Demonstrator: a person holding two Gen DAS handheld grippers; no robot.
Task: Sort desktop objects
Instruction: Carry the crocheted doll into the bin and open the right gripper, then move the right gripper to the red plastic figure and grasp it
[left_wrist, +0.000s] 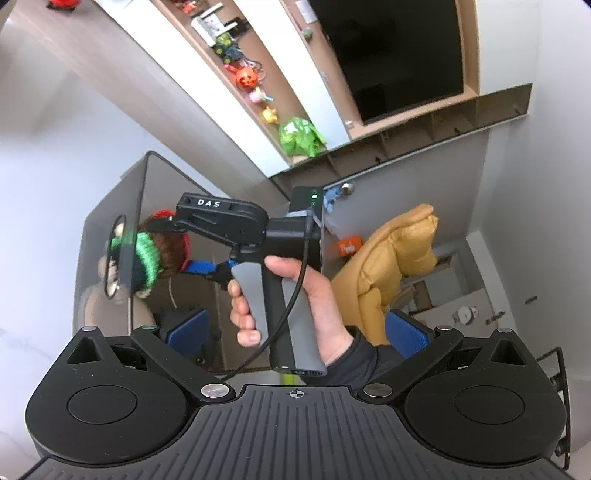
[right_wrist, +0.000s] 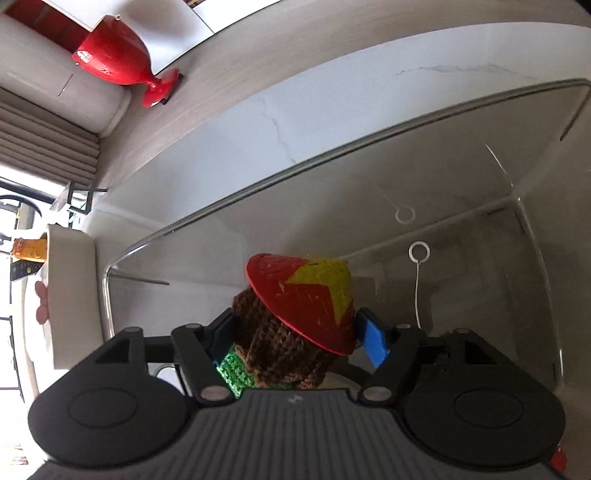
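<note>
My right gripper (right_wrist: 295, 339) is shut on a crocheted doll (right_wrist: 284, 354) with brown yarn hair, a green knitted body and a red and yellow conical hat (right_wrist: 306, 295). It holds the doll over the opening of a clear plastic box (right_wrist: 543, 280). The left wrist view shows the right gripper (left_wrist: 184, 251) from the side, with the doll (left_wrist: 155, 254) against the box wall (left_wrist: 166, 177). My left gripper (left_wrist: 295, 332) is open and empty, its blue pads (left_wrist: 406, 332) wide apart, pointed at the right hand.
The box stands on a white marble tabletop (right_wrist: 295, 110). A white cord with a ring (right_wrist: 419, 253) lies inside the box. A red vase (right_wrist: 118, 55) stands beyond the table. A yellow chair (left_wrist: 391, 258) and a shelf of toys (left_wrist: 258, 96) show behind.
</note>
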